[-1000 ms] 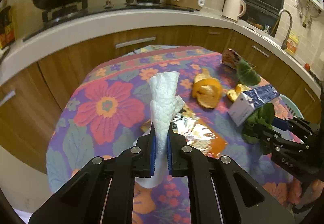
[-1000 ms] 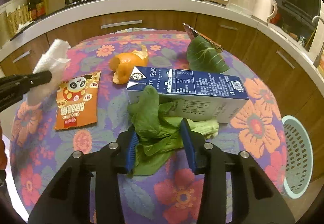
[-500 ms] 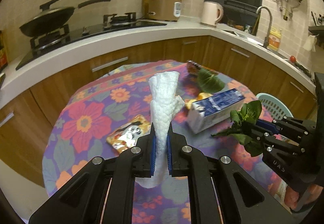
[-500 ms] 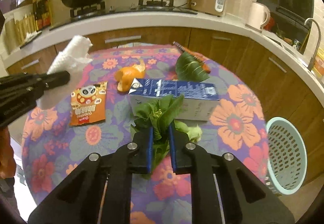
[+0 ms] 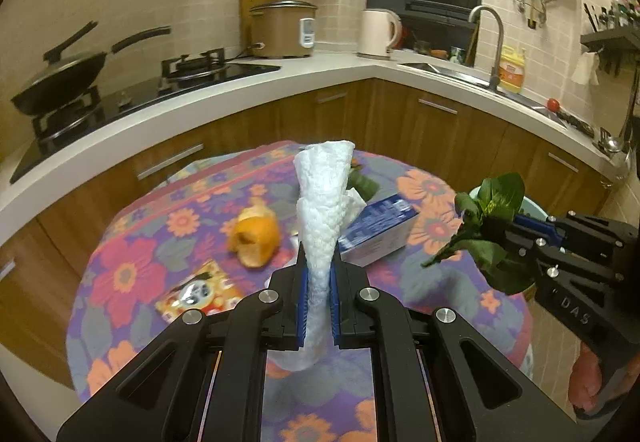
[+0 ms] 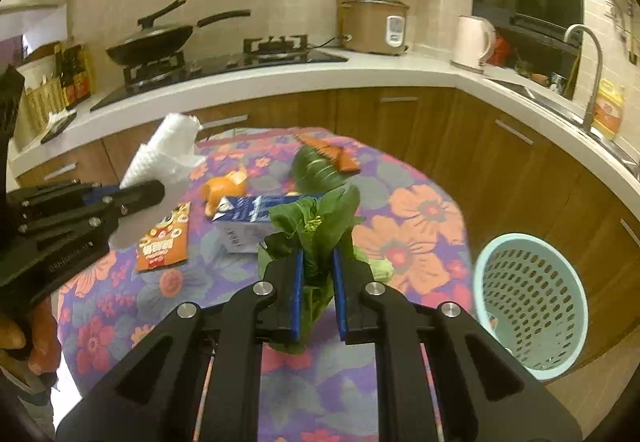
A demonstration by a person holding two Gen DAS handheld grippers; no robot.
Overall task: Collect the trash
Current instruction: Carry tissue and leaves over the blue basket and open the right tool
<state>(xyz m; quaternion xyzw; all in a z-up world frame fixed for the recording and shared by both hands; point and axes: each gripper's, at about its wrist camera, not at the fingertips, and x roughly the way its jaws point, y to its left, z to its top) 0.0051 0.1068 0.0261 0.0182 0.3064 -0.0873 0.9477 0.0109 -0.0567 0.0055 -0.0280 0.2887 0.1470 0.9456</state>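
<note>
Presently held: a white paper towel [image 5: 322, 202], rolled into a cone, is clamped upright between the closed blue pads of the left gripper [image 5: 319, 274], above the table. A bunch of leafy greens [image 6: 314, 226] is pinched between the jaws of the right gripper [image 6: 316, 278], which have just closed on it; the bunch is carried clear of the cloth. Left lying on the flowered tablecloth [image 6: 416, 242]: a blue milk carton [image 6: 250, 220] on its side near the middle, an orange peel [image 6: 224, 188] just behind it, an orange snack wrapper [image 6: 164, 238] to its left, a loose green leaf [image 6: 316, 168] and a brown wrapper [image 6: 332, 154] touching it at the far edge. A pale blue perforated basket [image 6: 528, 306] is set on the floor beside the table, to the right. Behind, a curved white counter [image 6: 280, 78] is fitted with a stove, a black pan [image 6: 154, 42], a rice cooker [image 6: 374, 24] and a kettle [image 6: 474, 42].
</note>
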